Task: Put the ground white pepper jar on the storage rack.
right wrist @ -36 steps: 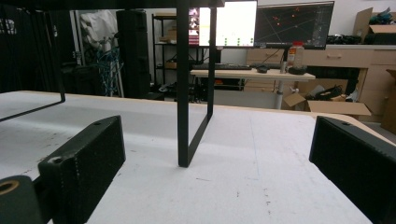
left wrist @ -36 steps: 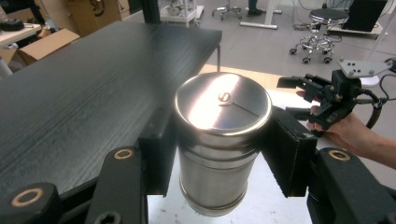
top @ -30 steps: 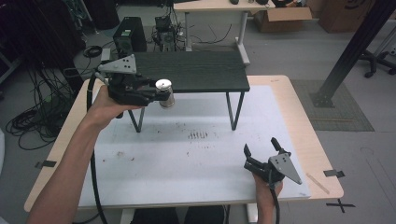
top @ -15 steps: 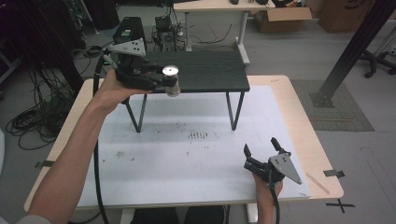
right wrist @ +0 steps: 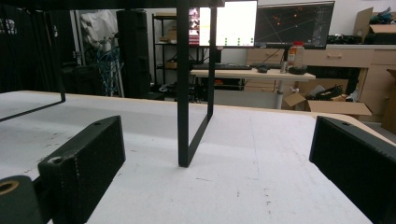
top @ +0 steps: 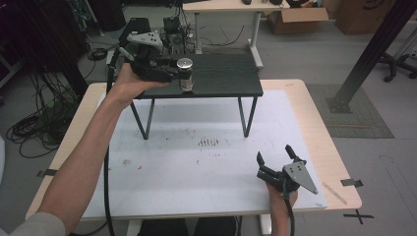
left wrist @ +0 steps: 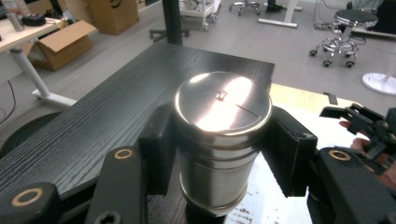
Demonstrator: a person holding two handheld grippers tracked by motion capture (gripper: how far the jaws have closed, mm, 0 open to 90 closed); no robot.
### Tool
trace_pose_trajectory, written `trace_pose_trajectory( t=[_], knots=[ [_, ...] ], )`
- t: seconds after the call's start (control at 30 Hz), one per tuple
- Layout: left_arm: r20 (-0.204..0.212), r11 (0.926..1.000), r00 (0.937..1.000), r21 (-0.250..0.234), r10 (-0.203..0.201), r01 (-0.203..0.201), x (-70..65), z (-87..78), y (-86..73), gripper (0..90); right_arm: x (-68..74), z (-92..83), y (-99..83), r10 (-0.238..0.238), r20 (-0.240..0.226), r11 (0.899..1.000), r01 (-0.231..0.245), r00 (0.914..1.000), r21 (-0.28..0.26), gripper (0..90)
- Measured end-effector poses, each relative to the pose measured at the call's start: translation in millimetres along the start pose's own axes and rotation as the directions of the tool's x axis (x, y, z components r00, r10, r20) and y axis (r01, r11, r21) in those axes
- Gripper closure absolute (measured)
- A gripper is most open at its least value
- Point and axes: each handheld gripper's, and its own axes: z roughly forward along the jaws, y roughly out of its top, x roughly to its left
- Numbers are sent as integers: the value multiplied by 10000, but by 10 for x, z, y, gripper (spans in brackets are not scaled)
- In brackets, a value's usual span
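High view: left hand-held gripper (top: pixel 181 73) carried canister (top: pixel 185 73) higher.

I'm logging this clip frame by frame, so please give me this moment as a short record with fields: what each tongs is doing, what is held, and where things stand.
left tongs: shut on the steel canister, jaws on its two sides
canister position: upright, at the front left edge of the black shelf; whether it rests on it cannot be told
right tongs: open, holding nothing, low over the white mat
right hand: near the table's front right edge
shelf: stands on black legs on the mat
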Motion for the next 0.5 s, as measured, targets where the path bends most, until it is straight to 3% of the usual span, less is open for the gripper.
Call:
trace_pose_trajectory(
  t=[0.5],
  knots=[
    [-241,9969,9968,143,-765,769,206,197,-28,489,-1,3,1,13,-5,10000,-13,10000,23,31]
  ],
)
